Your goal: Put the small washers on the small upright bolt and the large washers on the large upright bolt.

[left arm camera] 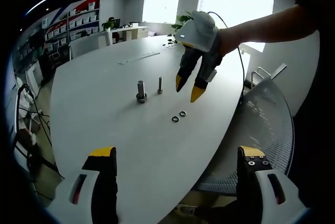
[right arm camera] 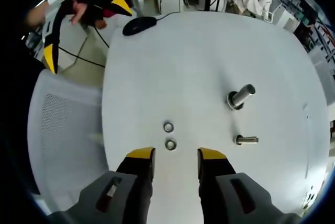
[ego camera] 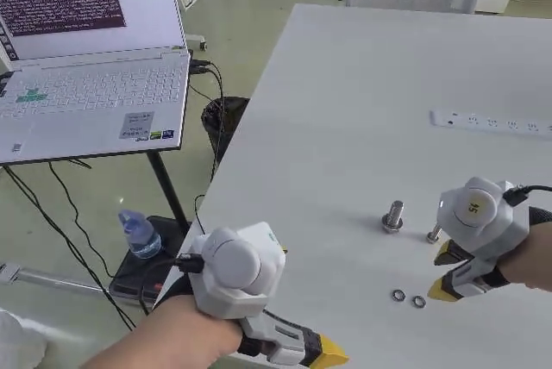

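- Jaws of the right hand-held gripper (right arm camera: 176,156), yellow at the tips, stand parted with nothing between them. It hangs low over the white counter (ego camera: 345,110), tips angled down at the surface.
- Just ahead of those tips lie two small silver ring-shaped washers, flat on the counter. The nearer washer (right arm camera: 170,144) and the farther washer (right arm camera: 168,127) sit close together but apart, neither one touched by the tips.
- The small silver upright bolt (ego camera: 434,234) stands head-down on the counter near the washers, just beside the right hand-held gripper's white body in the head view.
- The large silver upright bolt (ego camera: 393,216), thicker and taller, stands near the small one, a little further from that gripper. Both shafts point straight up.
- The left hand-held gripper (left arm camera: 176,153) is held at the near edge of the counter, well apart from the washers and bolts. Its jaws are spread wide and hold nothing, and it looks across the counter towards the bolts and the other gripper.
- A long white power strip (ego camera: 492,121) lies on the counter well beyond the bolts.
- Off the counter's side, an open white laptop (ego camera: 86,84) sits on a stand with text lit on its screen.
- A clear plastic water bottle (ego camera: 138,233) with a blue cap stands below the laptop.
- A grey mesh chair (left arm camera: 261,124) sits at the counter's edge, close by the left hand-held gripper.
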Demonstrator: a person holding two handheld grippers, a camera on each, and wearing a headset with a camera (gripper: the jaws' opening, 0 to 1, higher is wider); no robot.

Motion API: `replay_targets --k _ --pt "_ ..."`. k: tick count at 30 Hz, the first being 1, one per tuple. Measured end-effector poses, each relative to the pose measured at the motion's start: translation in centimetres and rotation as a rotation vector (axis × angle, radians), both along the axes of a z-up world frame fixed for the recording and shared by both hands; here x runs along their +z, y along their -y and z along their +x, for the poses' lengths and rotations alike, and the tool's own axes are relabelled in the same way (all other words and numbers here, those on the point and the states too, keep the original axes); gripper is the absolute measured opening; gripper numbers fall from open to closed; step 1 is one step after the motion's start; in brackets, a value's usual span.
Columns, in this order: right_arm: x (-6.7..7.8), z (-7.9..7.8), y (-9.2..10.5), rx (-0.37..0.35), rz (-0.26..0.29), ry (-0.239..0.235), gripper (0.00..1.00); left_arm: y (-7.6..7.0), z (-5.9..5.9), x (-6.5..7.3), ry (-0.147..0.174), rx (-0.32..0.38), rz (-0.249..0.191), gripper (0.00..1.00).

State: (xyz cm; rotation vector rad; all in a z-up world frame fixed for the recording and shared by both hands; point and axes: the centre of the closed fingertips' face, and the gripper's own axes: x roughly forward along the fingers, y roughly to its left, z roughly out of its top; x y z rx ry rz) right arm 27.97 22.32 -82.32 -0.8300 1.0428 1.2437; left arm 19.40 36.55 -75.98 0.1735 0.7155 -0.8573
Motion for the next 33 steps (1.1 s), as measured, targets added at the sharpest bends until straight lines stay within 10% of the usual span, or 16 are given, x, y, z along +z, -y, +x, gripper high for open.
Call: replay_targets --k 33 --pt "-3.2 -0.5 0.2 -0.051 0.000 -0.005 0.30 0.3 0.5 0.6 0.000 0.004 0.000 0.93"
